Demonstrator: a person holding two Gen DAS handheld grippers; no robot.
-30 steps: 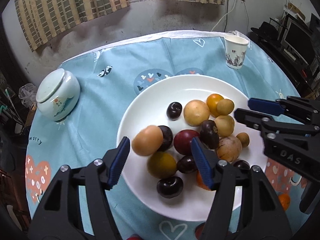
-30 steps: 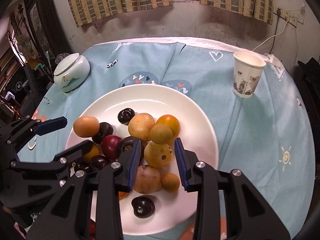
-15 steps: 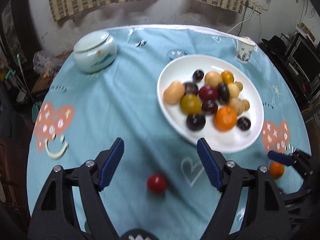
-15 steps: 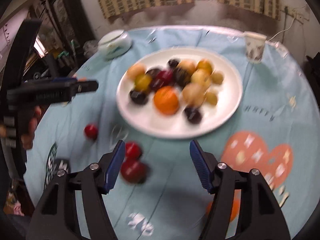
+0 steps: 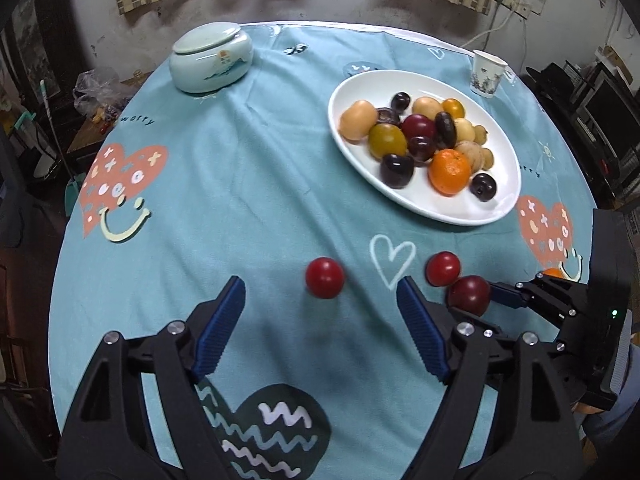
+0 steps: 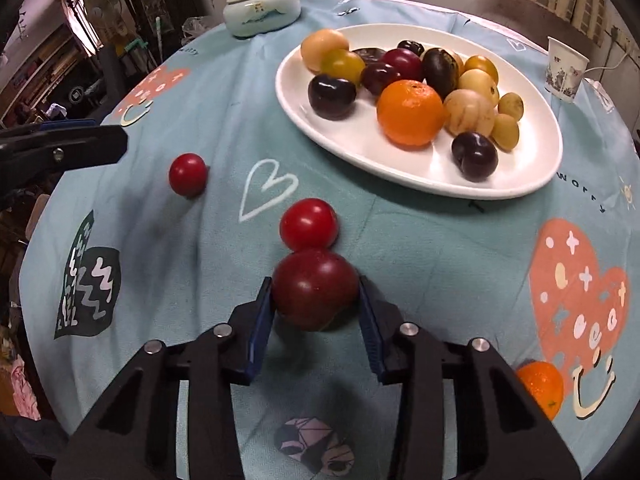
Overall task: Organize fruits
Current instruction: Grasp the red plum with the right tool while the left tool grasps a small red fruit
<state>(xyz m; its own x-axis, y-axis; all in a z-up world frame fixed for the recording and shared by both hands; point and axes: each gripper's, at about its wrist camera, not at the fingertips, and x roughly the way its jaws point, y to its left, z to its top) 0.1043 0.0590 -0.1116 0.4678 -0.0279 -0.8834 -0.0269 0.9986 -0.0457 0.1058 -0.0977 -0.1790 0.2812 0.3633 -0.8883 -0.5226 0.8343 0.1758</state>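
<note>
A white plate (image 5: 496,216) (image 6: 532,184) holds several fruits, among them an orange (image 6: 412,114) and dark plums. My right gripper (image 6: 316,298) is shut on a dark red plum (image 6: 314,294) (image 5: 469,295) resting on the blue tablecloth. A red tomato (image 6: 309,224) (image 5: 443,268) touches the plum's far side. Another red tomato (image 5: 325,277) (image 6: 187,174) lies ahead of my left gripper (image 5: 322,320), which is open and empty above the cloth.
A lidded ceramic jar (image 5: 211,58) (image 6: 262,8) stands at the far left. A paper cup (image 5: 487,73) (image 6: 565,69) stands beyond the plate. A small orange (image 6: 541,386) (image 5: 554,272) lies on the cloth at the right, near the table edge.
Both grippers have pulled back from the plate toward the near side of the table. My right gripper has closed on the dark red plum; half a second ago it was open.
</note>
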